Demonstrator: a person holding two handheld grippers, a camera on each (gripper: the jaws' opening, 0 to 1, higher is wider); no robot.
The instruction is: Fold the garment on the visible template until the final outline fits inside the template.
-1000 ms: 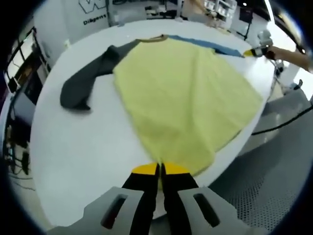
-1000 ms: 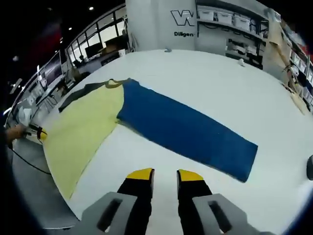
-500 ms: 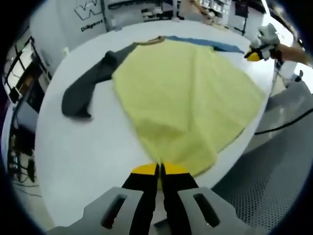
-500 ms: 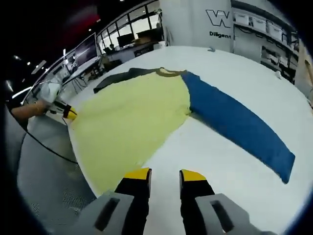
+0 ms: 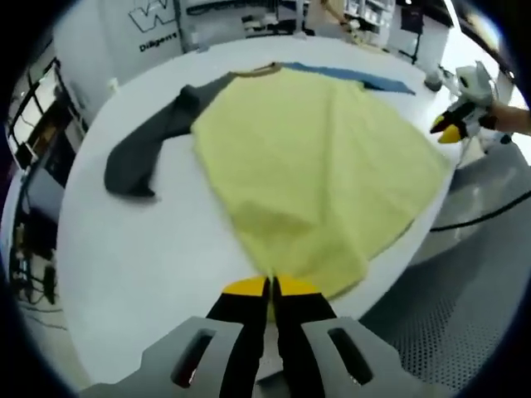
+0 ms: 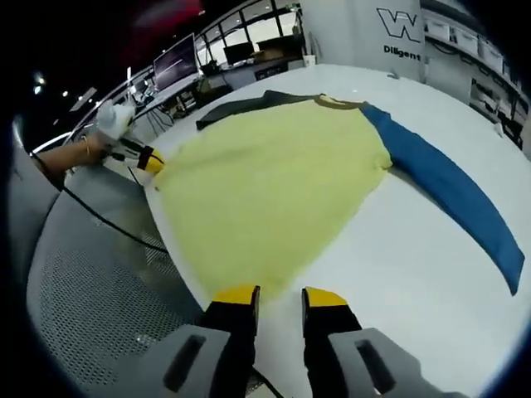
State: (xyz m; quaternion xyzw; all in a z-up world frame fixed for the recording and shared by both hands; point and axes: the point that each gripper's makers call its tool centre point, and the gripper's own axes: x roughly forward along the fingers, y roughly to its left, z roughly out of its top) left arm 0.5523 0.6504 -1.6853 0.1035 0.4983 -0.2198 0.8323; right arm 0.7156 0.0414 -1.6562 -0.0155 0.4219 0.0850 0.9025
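A long-sleeved shirt lies flat on the round white table (image 5: 141, 249). Its yellow body (image 5: 307, 166) has a dark grey sleeve (image 5: 145, 145) and a blue sleeve (image 5: 357, 75). My left gripper (image 5: 271, 287) is shut on the shirt's hem at the table's edge. In the right gripper view it appears as the left gripper (image 6: 151, 159), held by a hand at the hem corner of the yellow body (image 6: 274, 182). My right gripper (image 6: 279, 297) stands open just short of the hem, nothing between its jaws. The blue sleeve (image 6: 452, 195) stretches to the right, and the grey sleeve (image 6: 236, 104) lies at the far side. From the left gripper view the right gripper (image 5: 452, 128) hovers off the table's right edge.
A grey perforated floor (image 6: 99, 290) surrounds the table, with a black cable (image 5: 485, 211) running across it. Desks with monitors (image 6: 182, 62) and shelving stand in the background.
The right gripper has swung round the table's edge from over the blue sleeve to the yellow hem, still open. The left gripper stays shut on the hem and has barely moved.
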